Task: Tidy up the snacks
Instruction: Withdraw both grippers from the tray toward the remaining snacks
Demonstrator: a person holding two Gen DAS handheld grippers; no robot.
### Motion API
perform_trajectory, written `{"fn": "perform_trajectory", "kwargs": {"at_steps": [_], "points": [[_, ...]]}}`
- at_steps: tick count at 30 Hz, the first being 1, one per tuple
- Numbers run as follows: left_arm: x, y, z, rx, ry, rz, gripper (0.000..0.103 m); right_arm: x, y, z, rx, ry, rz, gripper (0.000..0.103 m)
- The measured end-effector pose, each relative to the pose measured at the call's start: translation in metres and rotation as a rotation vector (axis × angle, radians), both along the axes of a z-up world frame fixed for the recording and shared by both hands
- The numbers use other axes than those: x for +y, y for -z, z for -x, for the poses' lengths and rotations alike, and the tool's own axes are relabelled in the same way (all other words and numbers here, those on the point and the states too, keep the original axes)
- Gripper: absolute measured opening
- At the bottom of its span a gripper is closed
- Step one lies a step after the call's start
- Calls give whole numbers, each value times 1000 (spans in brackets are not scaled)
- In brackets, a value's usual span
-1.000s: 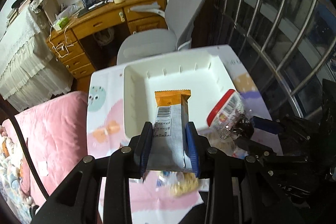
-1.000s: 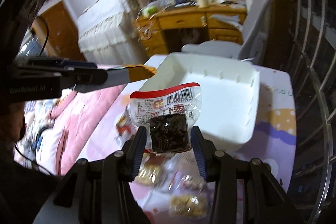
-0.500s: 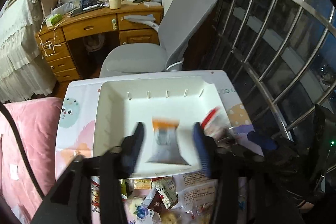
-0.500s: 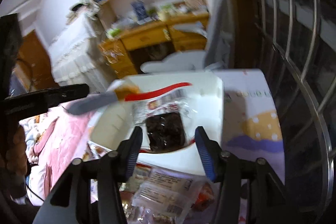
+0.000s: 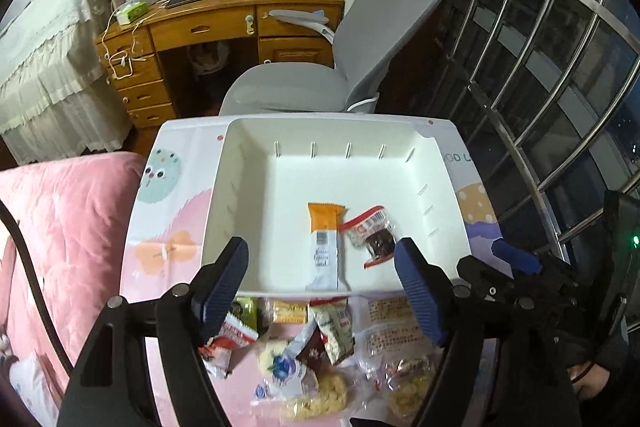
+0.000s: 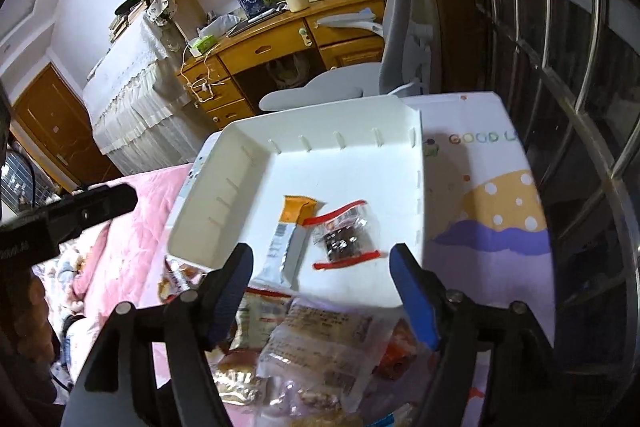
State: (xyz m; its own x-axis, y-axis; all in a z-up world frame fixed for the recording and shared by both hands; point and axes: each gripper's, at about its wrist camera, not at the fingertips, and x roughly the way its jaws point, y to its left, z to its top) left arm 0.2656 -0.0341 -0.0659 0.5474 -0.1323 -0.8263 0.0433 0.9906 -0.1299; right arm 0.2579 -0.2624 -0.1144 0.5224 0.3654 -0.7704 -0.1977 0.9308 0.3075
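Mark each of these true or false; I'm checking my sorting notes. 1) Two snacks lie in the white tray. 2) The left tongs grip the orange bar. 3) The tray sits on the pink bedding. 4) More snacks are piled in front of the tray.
1) True: the orange-topped bar and the red-edged clear packet lie in the white tray.
2) False: the left tongs are opening with nothing between them.
3) False: the tray sits on the patterned table.
4) True: the snack pile lies on the near side.
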Motion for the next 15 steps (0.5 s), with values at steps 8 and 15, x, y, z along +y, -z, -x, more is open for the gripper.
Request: {"fn": "perform_trajectory", "kwargs": {"at_steps": [8, 15], "points": [[25, 6, 44, 25, -64, -12, 77, 8, -4, 14, 39, -28, -20, 79], [58, 14, 82, 46, -117, -21, 77, 21, 2, 36, 83, -43, -3, 80]]}}
